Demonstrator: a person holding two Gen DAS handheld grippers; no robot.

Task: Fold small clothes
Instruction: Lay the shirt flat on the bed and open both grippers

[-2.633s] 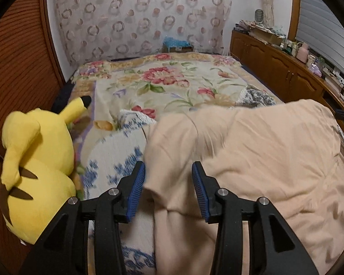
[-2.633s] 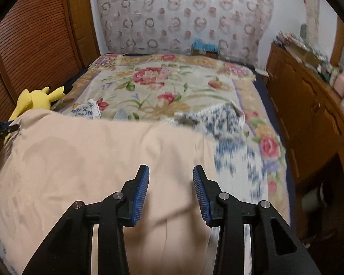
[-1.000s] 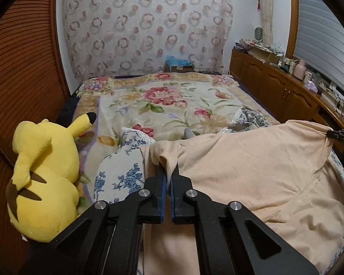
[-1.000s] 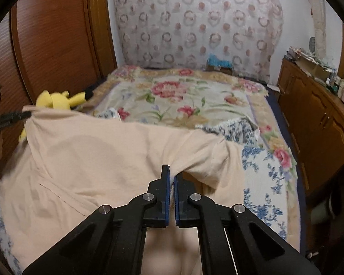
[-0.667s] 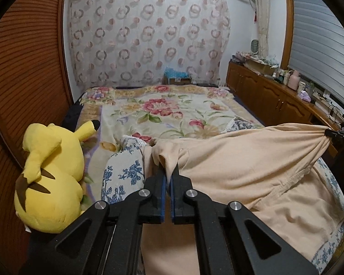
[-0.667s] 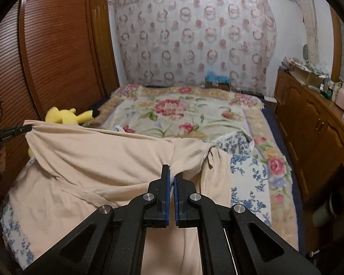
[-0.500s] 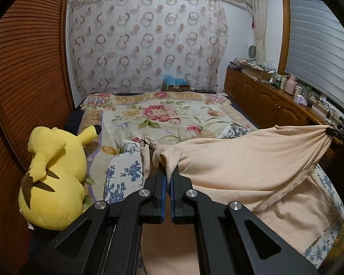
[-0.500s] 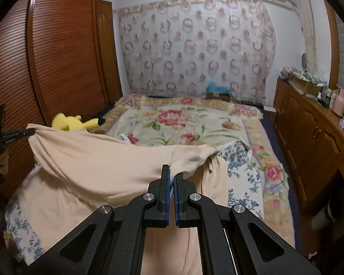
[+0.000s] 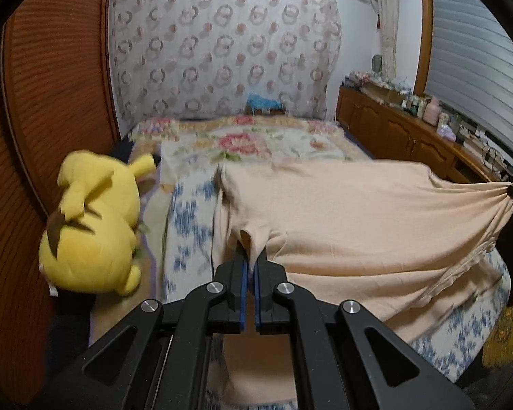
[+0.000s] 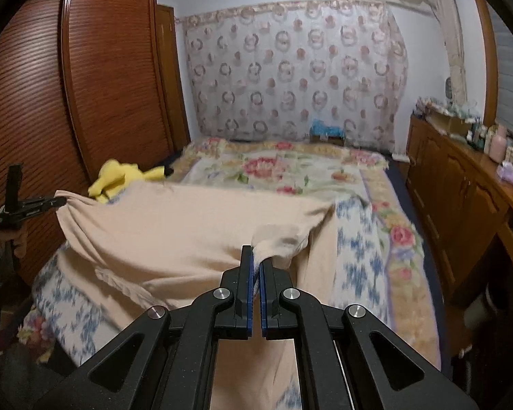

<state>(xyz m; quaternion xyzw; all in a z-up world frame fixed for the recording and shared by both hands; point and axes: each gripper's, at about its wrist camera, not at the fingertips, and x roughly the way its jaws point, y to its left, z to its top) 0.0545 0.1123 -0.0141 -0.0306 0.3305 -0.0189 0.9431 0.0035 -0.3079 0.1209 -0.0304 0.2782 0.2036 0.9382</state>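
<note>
Left claw [image 9: 249,266]: clamped on a corner of the soft peach cotton garment [image 9: 359,218].
Right claw [image 10: 255,266]: pinched the opposite corner.
Garment: stretched ahead between claws, above the bed [image 9: 188,225].
Handling: probably light, limp; hold corners.

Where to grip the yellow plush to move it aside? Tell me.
Take the yellow plush by its raised ear, coming from the bed side. The ear sticks out free, the wardrobe door blocks the other side. Both claws now hold the peach garment.
</note>
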